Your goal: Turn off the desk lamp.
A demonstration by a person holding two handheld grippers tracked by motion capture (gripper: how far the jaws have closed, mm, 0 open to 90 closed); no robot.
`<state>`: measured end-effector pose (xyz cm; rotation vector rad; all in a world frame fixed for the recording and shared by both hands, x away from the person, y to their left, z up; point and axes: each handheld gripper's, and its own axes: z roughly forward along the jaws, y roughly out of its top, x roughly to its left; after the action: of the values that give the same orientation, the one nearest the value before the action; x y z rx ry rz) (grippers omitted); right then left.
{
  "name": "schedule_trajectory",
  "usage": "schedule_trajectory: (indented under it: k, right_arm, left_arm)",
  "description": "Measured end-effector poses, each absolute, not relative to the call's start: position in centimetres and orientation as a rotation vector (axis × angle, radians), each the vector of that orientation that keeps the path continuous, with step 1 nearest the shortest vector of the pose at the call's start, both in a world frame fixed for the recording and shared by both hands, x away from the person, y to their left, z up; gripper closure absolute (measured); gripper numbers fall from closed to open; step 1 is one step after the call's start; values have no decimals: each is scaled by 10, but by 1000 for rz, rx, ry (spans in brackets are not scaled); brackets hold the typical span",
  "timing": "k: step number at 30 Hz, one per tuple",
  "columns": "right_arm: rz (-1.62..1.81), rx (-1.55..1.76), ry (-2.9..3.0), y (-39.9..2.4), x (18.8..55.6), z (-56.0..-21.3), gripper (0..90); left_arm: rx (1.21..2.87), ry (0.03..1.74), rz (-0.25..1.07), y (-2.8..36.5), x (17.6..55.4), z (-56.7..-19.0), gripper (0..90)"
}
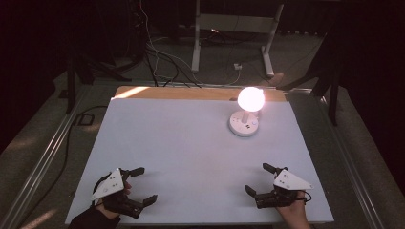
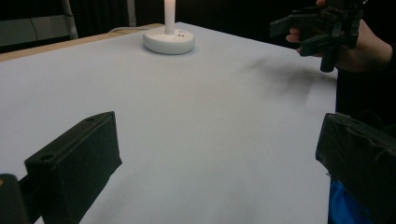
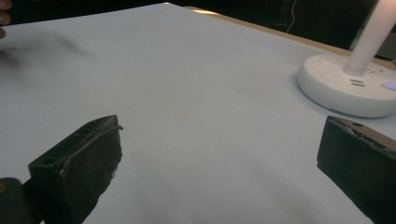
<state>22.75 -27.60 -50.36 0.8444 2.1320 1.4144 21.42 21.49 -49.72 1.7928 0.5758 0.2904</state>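
Lamp point(image 1: 245, 114) lit, beyond both hand-held grippers.

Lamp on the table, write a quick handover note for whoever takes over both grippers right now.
Left gripper: open, nothing between its fingers, low over the near left of the table.
Right gripper: open, nothing between its fingers, near right.
Lamp: lit, upright on its round white base at the far right of the table, apart from both grippers; the right one is nearer.
Done: nothing that shows, lamp untouched.
Left: probably reach for the lamp.
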Motion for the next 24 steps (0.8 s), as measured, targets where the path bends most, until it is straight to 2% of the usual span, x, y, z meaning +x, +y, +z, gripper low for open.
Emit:
schedule_trajectory:
  k: [7, 9, 11, 13, 24]
  right_arm:
    - [1379, 833, 2175, -275, 226, -504, 1]
    - [1362, 837, 2191, -275, 226, -504, 48]
    - [1358, 845, 2203, -275, 227, -503, 43]
    - [1368, 845, 2185, -274, 226, -503, 0]
    - [1392, 838, 2273, -265, 225, -502, 0]
  left_arm:
    - [1806, 572, 299, 214, 213, -497, 5]
    - [1814, 569, 300, 213, 213, -497, 5]
    - [1812, 569, 297, 213, 213, -497, 5]
    - [1813, 569, 297, 213, 214, -498, 5]
    - [1802, 575, 293, 213, 214, -497, 5]
